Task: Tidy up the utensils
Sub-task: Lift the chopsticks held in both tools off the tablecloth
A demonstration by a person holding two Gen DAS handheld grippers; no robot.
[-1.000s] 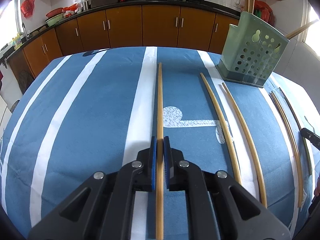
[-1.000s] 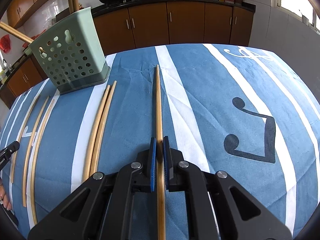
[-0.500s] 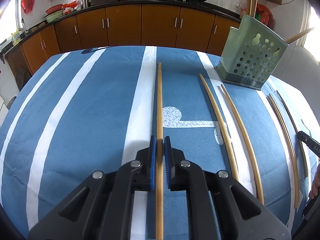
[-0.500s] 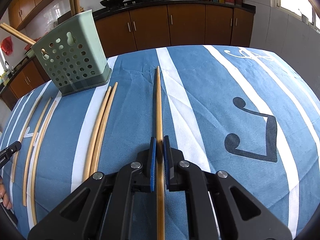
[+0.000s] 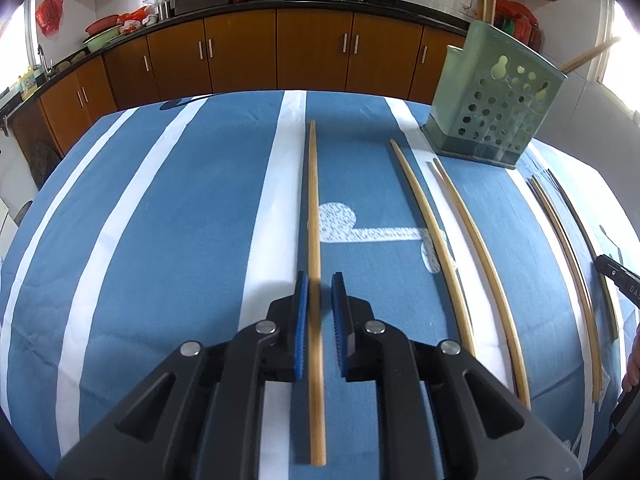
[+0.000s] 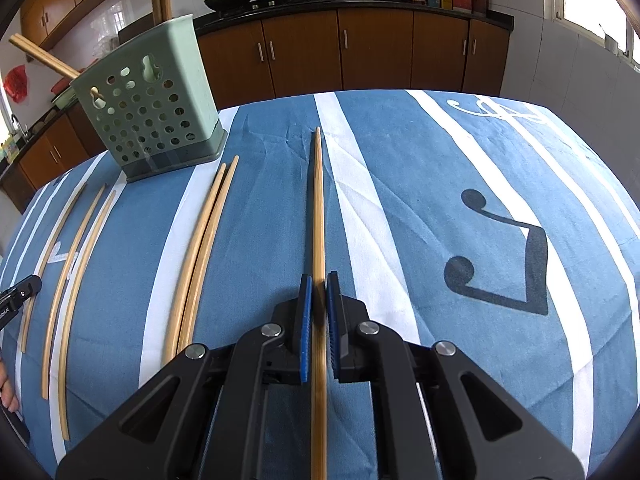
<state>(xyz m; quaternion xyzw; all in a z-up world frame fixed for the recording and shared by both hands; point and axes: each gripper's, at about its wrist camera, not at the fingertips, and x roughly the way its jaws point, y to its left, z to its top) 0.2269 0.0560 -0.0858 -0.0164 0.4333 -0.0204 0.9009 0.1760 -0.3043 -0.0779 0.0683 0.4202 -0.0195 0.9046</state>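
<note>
Easing off: your left tongs [image 5: 320, 304] have just been opening, chopstick [image 5: 314, 208] loose between the pads on the surface [image 5: 180, 220]. Right tongs [image 6: 318, 304] clamp another chopstick [image 6: 318, 200], probably bound for the holder [image 6: 154, 108].

Matt bamboo chopsticks [image 5: 314, 216], cotton cloth [image 5: 168, 240], plastic holder [image 5: 494, 116] w/ holes

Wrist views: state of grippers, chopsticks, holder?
left gripper, slightly open, pads not clamping.
left chopstick, loose between those jaws.
right gripper, shut on right chopstick.
right chopstick, clamped, pointing forward.
green holder, upright, chopsticks inside.
spare chopsticks, lying flat on the cloth.
</note>
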